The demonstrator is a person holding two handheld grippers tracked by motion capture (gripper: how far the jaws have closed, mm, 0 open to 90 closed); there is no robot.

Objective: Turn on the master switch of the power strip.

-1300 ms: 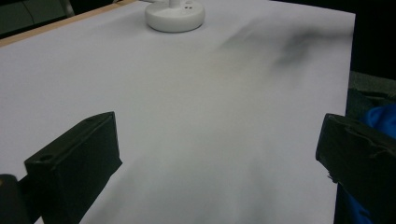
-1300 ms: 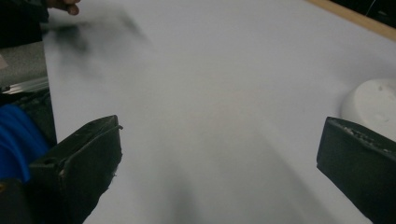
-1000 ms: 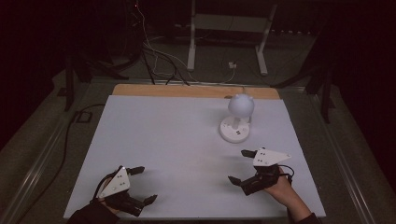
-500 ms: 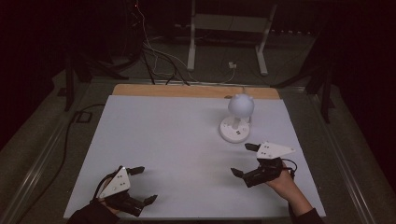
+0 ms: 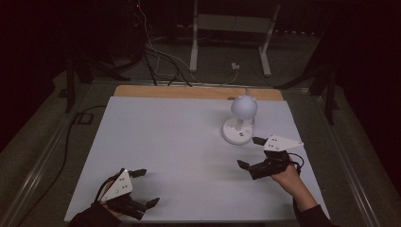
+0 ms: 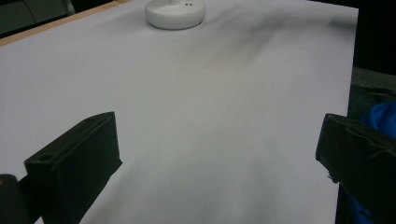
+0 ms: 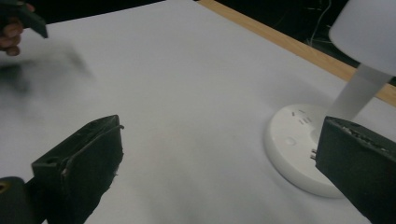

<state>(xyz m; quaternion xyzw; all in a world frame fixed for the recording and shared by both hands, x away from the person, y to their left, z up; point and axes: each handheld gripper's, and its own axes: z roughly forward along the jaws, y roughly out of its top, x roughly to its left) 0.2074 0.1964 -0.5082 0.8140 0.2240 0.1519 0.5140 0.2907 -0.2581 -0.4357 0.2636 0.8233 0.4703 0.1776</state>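
From the high view, a white table (image 5: 179,142) carries a small white lamp (image 5: 241,122) with a round base and globe shade, standing upright toward the far right. The right gripper (image 5: 250,152) sits just in front of the lamp's base, near but apart from it, jaws spread wide with nothing between them. The left gripper (image 5: 144,188) hovers at the near left corner, well apart from the lamp, jaws also wide and empty. In the left gripper view, the two black jaws stand far apart over bare table, with the lamp's base (image 6: 175,14) far ahead at the top. In the right gripper view, the jaws gape wide; the lamp (image 7: 317,140) stands just beside the right-hand jaw, untouched.
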